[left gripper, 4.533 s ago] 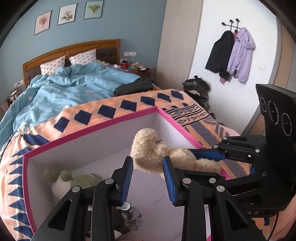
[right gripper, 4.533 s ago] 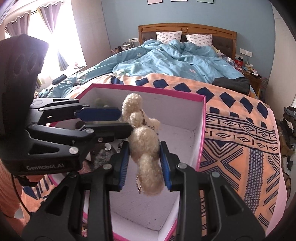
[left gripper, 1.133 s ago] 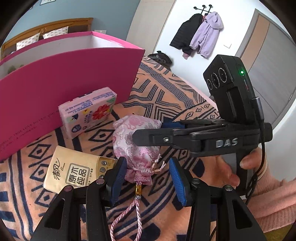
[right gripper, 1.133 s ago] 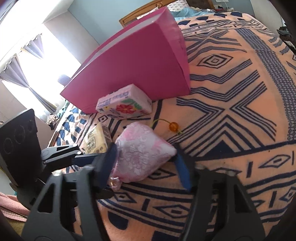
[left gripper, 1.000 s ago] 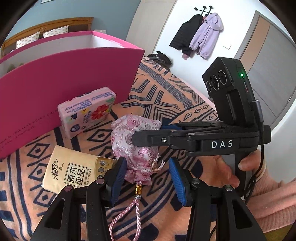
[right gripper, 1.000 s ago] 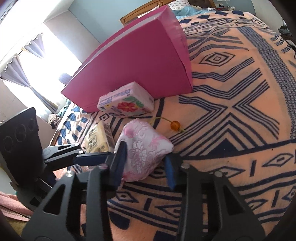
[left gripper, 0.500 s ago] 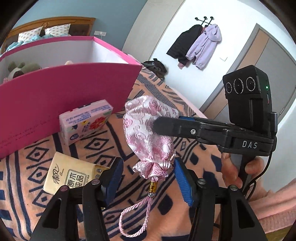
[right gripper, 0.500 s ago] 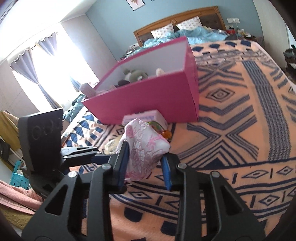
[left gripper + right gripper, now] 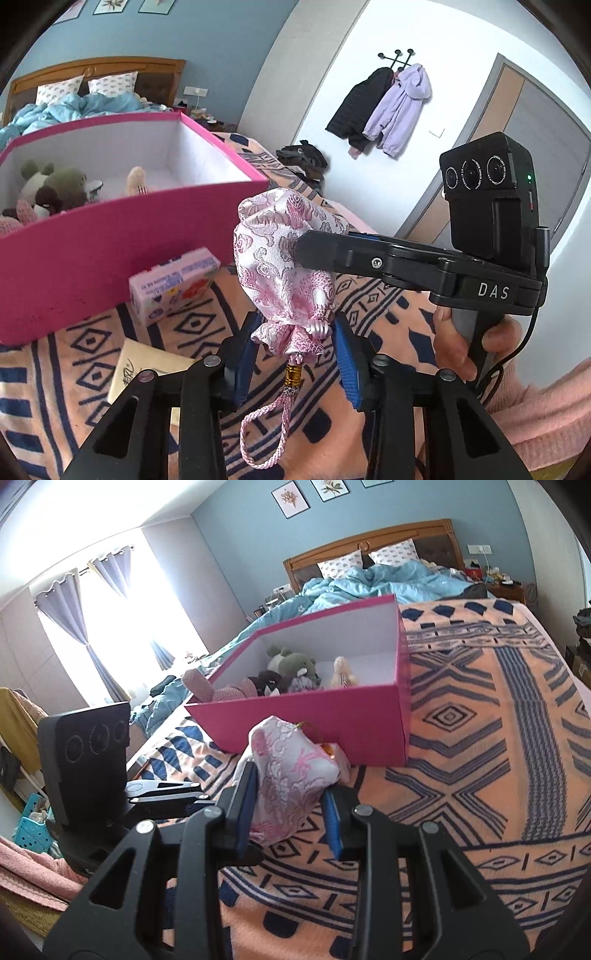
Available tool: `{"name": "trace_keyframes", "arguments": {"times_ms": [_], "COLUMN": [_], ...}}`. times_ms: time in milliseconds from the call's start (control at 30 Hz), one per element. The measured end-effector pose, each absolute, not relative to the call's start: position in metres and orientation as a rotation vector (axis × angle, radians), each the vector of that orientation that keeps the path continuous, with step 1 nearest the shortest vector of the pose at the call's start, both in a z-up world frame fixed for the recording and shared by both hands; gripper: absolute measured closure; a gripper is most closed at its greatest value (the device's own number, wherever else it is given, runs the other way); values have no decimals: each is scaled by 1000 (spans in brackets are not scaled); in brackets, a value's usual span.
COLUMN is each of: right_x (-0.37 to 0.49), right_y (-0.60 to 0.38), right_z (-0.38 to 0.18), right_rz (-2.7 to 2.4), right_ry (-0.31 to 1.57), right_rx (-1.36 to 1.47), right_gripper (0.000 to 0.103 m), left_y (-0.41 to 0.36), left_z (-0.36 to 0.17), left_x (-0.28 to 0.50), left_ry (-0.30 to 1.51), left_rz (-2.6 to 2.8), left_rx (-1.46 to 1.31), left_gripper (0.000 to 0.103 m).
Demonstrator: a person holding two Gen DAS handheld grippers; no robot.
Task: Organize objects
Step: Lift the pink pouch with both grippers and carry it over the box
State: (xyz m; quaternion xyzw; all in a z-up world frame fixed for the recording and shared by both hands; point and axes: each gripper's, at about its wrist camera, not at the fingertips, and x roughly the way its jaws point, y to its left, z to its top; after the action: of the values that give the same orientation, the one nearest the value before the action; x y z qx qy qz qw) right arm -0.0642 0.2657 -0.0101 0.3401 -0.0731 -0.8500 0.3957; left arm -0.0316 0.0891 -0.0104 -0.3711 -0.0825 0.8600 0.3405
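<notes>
Above bedspread (image 9: 480, 738) | both grippers clamp pink pouch (image 9: 284, 258) | left gripper (image 9: 295, 354) neck | right gripper (image 9: 288, 812) body

daylight is pouring in through the window (image 9: 122, 627) in the right wrist view, blowing it out to pure white and washing the curtains (image 9: 74, 627) beside it. the rest is staying bright and evenly lit, with soft shadows lying under the pink box (image 9: 332, 716). both fisheye views are bending straight lines and darkening to black at the corners. focus is holding sharp.

pink brocade pouch (image 9: 284, 258) | lifted, tassel hanging | before pink box (image 9: 110, 243)
</notes>
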Motion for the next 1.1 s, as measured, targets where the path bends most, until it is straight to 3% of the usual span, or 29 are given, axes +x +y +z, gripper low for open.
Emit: {"name": "trace_keyframes", "arguments": {"times_ms": [1100], "right_x": [-112], "right_y": [238], "right_z": [50], "right_rz": [-2188], "right_ry": [-89], "right_rx": [704], "right_gripper": [68], "left_y": [67], "left_z": [38], "left_x": [-85], "left_ry": [-218], "left_rz": [2373], "left_rx": [-851], "left_gripper": [64]}}
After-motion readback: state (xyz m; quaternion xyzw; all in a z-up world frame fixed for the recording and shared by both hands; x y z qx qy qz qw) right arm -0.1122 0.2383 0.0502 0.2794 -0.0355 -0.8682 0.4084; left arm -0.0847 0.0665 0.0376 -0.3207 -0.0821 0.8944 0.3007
